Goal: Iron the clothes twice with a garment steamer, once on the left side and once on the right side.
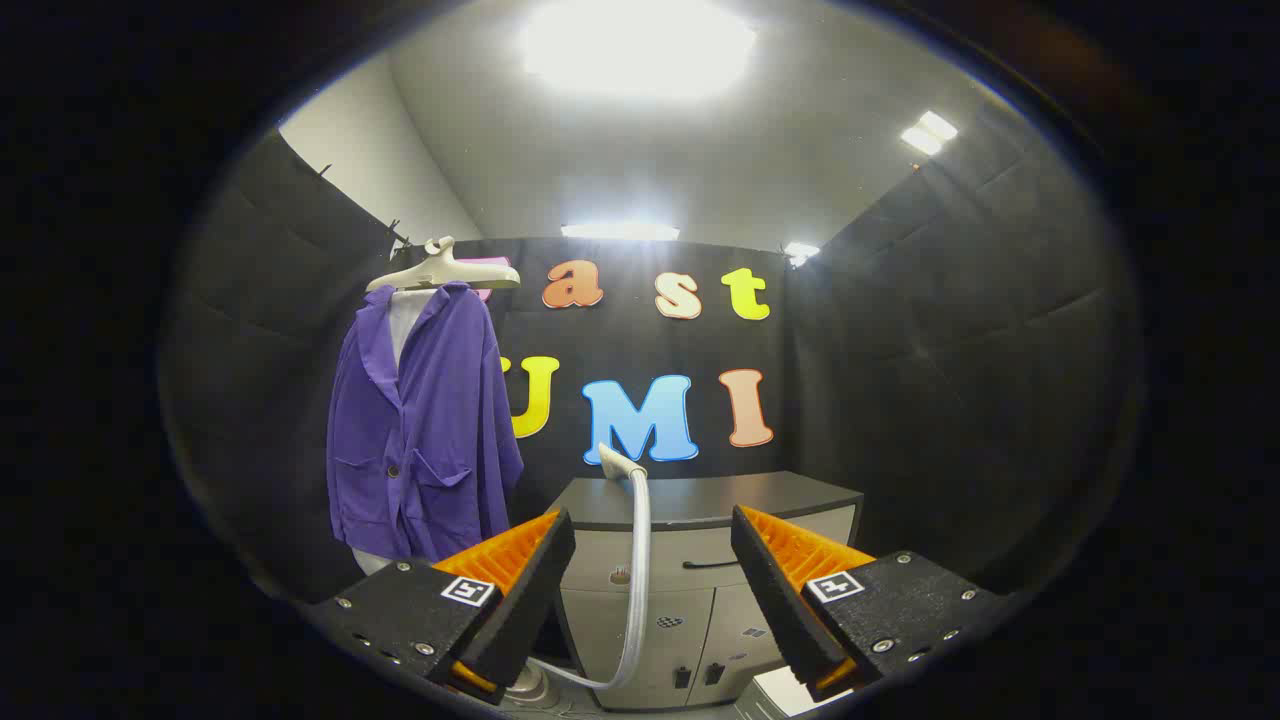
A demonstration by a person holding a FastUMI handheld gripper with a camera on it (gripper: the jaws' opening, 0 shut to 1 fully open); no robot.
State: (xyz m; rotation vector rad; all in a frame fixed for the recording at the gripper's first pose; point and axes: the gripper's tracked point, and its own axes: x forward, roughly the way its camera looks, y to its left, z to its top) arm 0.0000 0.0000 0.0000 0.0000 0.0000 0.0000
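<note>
A purple jacket (420, 425) hangs from a pale hanger (443, 270) in front of the black cloth wall, to the left and beyond my fingers. The garment steamer's head (622, 463) stands upright on its grey hose (637, 580), just ahead of my fingers and roughly in line with the gap between them. The hose runs down to a base (530, 685) partly hidden behind my left finger. My gripper (652, 545) is open and nothing lies between its fingers.
A low cabinet with a dark top (700, 500) and pale doors stands against the back wall behind the steamer. Black cloth walls close the booth on the left, back and right. A white object (785, 692) lies low by the right finger.
</note>
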